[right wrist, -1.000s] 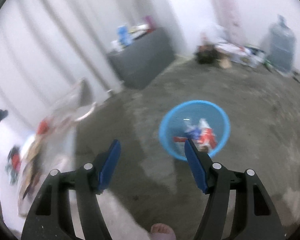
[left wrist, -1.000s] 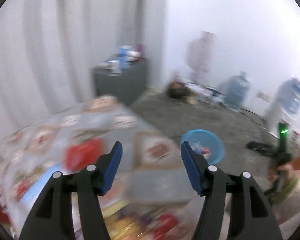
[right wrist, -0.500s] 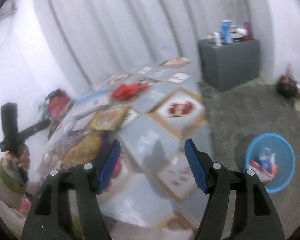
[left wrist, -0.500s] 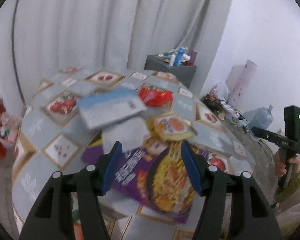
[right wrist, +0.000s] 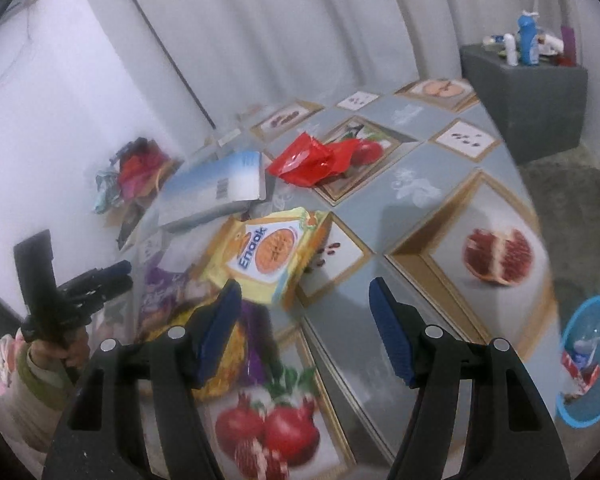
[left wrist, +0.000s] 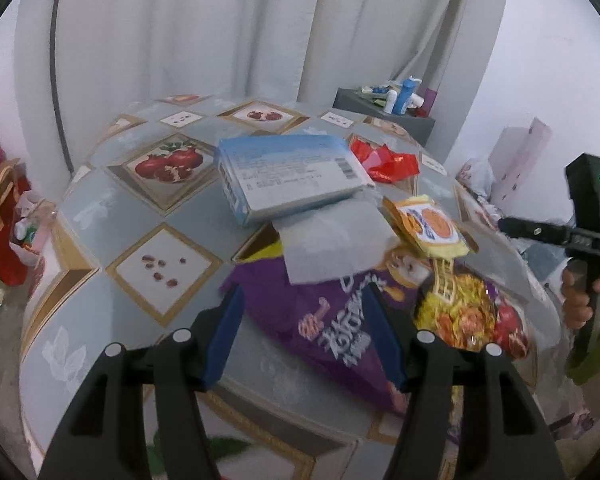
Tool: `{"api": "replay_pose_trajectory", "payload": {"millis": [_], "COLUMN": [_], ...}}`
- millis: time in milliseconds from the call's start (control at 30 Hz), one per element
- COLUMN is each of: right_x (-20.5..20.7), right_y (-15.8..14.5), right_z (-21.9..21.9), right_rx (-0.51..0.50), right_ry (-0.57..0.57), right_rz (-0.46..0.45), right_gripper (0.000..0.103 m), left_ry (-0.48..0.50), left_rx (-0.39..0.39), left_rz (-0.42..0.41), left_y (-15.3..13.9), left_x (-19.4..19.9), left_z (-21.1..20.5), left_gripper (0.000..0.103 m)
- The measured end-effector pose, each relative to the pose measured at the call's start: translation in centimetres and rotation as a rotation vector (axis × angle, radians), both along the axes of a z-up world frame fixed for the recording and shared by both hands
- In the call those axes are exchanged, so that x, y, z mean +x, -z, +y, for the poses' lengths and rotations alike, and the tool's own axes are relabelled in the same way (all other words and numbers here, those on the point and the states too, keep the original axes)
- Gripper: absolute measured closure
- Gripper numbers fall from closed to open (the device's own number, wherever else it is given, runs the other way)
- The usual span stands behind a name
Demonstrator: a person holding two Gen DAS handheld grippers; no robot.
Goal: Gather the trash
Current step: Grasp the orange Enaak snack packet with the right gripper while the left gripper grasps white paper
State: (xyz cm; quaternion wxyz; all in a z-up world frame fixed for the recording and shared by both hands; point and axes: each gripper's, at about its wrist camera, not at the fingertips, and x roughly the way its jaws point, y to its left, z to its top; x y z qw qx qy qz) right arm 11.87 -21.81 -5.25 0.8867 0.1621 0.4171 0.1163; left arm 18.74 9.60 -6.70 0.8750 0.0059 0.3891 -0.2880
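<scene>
1. Left wrist view. My left gripper (left wrist: 302,322) fills the bottom centre of the frame, its jaws standing apart with nothing between the blue pads (left wrist: 224,334). It hangs above the table (left wrist: 100,208), which has a grey cloth with pomegranate panels.
2. Same view, the trash. A purple noodle packet (left wrist: 340,328) lies right under the jaws, lower centre. A white paper sheet (left wrist: 332,240) lies on its upper end. A blue-and-white box (left wrist: 288,176) sits at centre frame, its near edge over the paper. A red wrapper (left wrist: 384,160) is just right of the box. A yellow snack packet (left wrist: 430,228) lies right of the paper, touching the purple packet.
3. Same view, right edge: my right hand (left wrist: 580,300) grips the handle of the other gripper.
4. Right wrist view. My right gripper (right wrist: 304,314) is at bottom centre, jaws apart and empty, over bare cloth (right wrist: 420,184).
5. Same view, the trash. The yellow snack packet (right wrist: 268,256) is just above the left pad, centre-left. The blue-and-white box (right wrist: 216,192) is up-left of it, the red wrapper (right wrist: 320,160) at upper centre, and the purple noodle packet (right wrist: 160,300) at lower left, partly behind the left finger.
6. Same view, lower right edge: a blue basket (right wrist: 568,400) stands on the floor beside the table, with some trash inside. My left hand (right wrist: 60,352) shows at the lower left edge.
</scene>
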Motion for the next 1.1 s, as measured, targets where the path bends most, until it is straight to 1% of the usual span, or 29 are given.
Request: {"api": "replay_pose_trajectory", "payload": {"millis": [200,333,400,433,500,567,600,700,733,767,833,867,1033,1100], "right_x": [2.4,3.7,4.2,4.4,4.7,4.9,5.0,5.2,5.2,5.2,5.2,5.2,5.0,4.8], "right_y": [1.1,1.8,2.1,2.3,2.5,2.7,2.7,2.8,2.8,2.8,2.9,2.9,3.1,3.1], "right_z": [1.3,1.6,1.8,1.9,2.0,2.3,2.4,2.9,3.1,3.4,3.7,3.7,3.6,3.4], "right_rx": [-0.003,0.020,0.030,0.031,0.030,0.024,0.021,0.007,-0.007,-0.026,-0.056,-0.064,-0.094,-0.104], "right_ry": [-0.017,-0.022,-0.027,-0.031,-0.038,-0.045,-0.049,-0.063,-0.066,-0.070,-0.074,-0.073,-0.063,-0.059], "right_rz": [0.044,0.064,0.076,0.084,0.095,0.094,0.094,0.094,0.091,0.088,0.084,0.082,0.078,0.077], "right_gripper": [0.041,0.044,0.045,0.047,0.049,0.051,0.052,0.061,0.063,0.064,0.070,0.071,0.085,0.089], "left_ry": [0.062,0.094,0.112,0.119,0.124,0.125,0.122,0.101,0.089,0.081,0.071,0.068,0.065,0.067], "left_rx": [-0.047,-0.034,-0.016,-0.003,0.029,0.059,0.067,0.070,0.071,0.067,0.046,0.044,0.054,0.054], "left_rz": [-0.001,-0.017,-0.017,-0.014,-0.010,-0.004,0.002,0.025,0.037,0.047,0.062,0.064,0.065,0.059], "left_y": [-0.6,-0.4,0.0,0.3,0.7,1.2,1.4,1.9,2.1,2.2,2.3,2.3,2.4,2.3], "left_x": [2.0,2.9,3.2,3.3,3.6,3.7,3.9,4.4,4.7,4.9,5.2,5.2,5.3,5.2], "left_z": [-1.1,-2.6,-3.4,-3.7,-4.4,-4.8,-4.8,-4.7,-4.5,-4.3,-3.9,-3.8,-4.0,-4.0], "left_gripper": [0.044,0.044,0.046,0.050,0.054,0.062,0.065,0.075,0.081,0.083,0.085,0.088,0.097,0.100]}}
